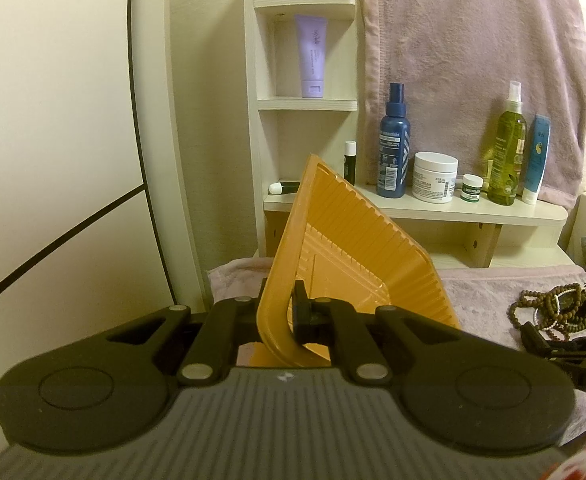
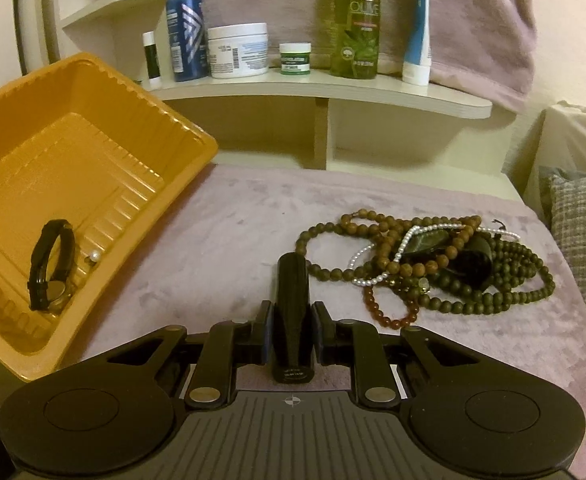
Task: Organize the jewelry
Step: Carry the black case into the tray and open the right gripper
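My counter wears a mauve plush cloth (image 2: 229, 216); on it lies a tangle of beaded necklaces (image 2: 433, 264).

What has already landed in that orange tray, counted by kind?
In the orange tray:
Black wristwatch: 1
White pearl: 1
Total: 2

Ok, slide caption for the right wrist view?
Right gripper holding a black clip, tilted orange tray left, bead pile ahead.
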Motion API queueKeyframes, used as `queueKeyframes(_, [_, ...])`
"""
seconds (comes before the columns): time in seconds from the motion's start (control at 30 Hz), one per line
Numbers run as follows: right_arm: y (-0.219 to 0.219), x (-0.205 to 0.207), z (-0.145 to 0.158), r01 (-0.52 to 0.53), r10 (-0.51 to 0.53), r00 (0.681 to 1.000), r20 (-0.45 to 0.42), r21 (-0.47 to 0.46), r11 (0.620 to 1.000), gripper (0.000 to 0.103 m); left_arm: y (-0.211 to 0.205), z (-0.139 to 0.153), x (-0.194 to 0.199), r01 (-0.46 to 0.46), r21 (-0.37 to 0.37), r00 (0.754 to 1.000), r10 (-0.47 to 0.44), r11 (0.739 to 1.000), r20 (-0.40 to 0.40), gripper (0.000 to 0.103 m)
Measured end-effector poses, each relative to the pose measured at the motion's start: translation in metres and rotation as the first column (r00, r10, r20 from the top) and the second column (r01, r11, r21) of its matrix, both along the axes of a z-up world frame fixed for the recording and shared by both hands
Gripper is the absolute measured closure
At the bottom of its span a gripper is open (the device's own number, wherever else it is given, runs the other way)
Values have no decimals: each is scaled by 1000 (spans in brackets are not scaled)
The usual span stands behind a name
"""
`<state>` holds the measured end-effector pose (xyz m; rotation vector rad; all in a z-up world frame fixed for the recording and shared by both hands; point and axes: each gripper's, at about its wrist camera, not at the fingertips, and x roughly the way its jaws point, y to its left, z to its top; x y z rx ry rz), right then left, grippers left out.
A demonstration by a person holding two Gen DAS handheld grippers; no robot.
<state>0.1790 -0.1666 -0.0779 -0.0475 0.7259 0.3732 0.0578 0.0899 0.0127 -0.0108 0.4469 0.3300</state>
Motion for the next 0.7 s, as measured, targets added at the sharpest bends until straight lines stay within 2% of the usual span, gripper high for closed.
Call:
queueKeyframes(0.2, [-1,-7,21,0,-1,1000,16,51,999,83,0,0,0,3,2,1000,-3,1000,1,96])
queueKeyframes(0.33, [6,-9,42,-38,34,999,31,121,992,83,0,0,0,3,1,1000,-3,1000,1,96])
queueKeyframes(0.47, [22,-10,61,-111,106,994,36,195,974,83,0,0,0,2,-1,1000,-2,1000,1,96])
queueKeyframes(0.57, [40,-9,67,-188,189,982,24,262,947,83,-1,0,0,3,-3,1000,-3,1000,0,96])
queueKeyframes(0.7, [69,-12,66,-285,295,955,9,289,914,83,1,0,0,4,-9,1000,-4,1000,1,96])
